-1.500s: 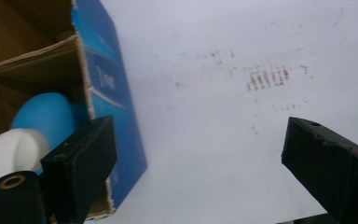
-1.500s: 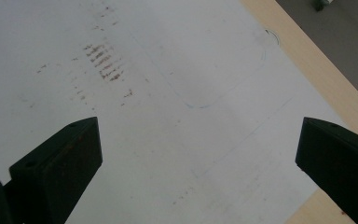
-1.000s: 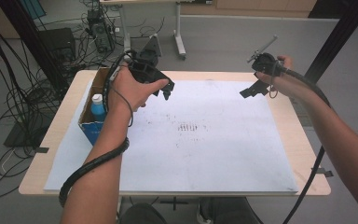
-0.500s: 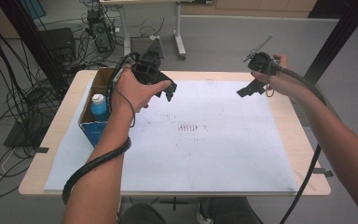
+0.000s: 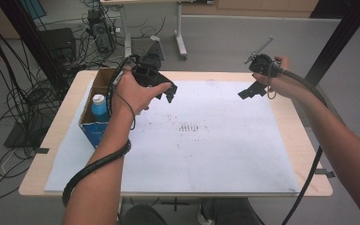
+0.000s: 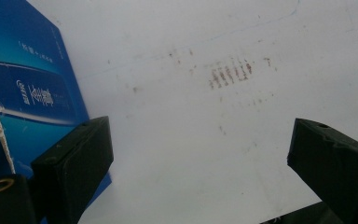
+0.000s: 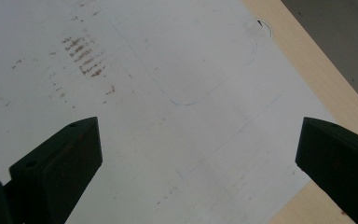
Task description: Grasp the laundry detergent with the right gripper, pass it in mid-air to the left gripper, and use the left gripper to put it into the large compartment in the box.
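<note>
- The left tool (image 5: 161, 89) is hovering with its jaws spread wide and nothing between them, above the left part of the white sheet (image 5: 206, 140) that is covering the worktop (image 5: 309, 154).
- Seen from the left gripper view, the blue side of the box (image 6: 32, 102) is lying just beside that tool's left jaw, with bare sheet ahead.
- In the high view the box (image 5: 91, 129) is sitting at the worktop's left edge, to the left of the left tool and slightly nearer the person; a bottle (image 5: 99, 104) with a white cap is standing upright inside it.
- The box's long axis is running from the near side toward the far side of the worktop, so the bottle is lying behind the left hand (image 5: 133, 93) rather than in front of the jaws.
- The right tool (image 5: 249, 91) is hanging released and empty over the far right of the sheet, well apart from the box.
- The left tool is much the nearer one; I judge it would have to swing back to its left and tip down into the box to reach the bottle.
</note>
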Available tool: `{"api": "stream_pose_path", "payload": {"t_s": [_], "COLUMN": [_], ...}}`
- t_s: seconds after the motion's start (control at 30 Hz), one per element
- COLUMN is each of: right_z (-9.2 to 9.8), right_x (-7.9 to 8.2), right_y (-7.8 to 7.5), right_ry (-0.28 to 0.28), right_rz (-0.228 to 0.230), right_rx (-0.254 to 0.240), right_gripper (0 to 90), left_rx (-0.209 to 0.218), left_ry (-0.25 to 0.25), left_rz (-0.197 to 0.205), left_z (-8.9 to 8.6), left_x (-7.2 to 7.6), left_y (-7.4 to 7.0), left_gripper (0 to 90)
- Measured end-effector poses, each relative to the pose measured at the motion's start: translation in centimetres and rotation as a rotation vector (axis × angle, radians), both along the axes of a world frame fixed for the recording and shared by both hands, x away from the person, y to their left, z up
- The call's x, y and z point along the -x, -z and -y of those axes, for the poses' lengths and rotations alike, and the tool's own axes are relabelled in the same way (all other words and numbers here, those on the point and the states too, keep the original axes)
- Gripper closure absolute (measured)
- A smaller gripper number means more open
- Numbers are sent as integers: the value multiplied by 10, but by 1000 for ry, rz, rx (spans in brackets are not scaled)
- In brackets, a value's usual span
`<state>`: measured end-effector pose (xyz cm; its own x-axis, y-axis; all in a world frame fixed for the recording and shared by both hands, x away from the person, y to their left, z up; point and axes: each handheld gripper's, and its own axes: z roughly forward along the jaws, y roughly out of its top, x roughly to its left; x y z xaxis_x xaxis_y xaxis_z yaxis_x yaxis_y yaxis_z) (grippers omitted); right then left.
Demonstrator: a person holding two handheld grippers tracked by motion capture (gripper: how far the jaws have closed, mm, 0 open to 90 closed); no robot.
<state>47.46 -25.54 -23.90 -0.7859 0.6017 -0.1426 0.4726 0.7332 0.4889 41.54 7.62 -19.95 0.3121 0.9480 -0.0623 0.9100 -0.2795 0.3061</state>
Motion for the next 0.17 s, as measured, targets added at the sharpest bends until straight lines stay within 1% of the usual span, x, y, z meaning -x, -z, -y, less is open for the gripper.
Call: {"api": "stream_pose_path", "payload": {"t_s": [0.1, 0.17], "right_z": [-1, -1], "right_x": [0, 0], "right_y": [1, 2], "right_ry": [-1, -1], "right_rz": [-1, -5], "right_rx": [-3, -1], "right_gripper": [3, 3], "left_rx": [4, -3], "left_ry": [1, 7], "left_rz": [2, 1], "left_z": [1, 1], "left_x": [0, 0], "left_y": [0, 1], "left_gripper": [72, 72]}}
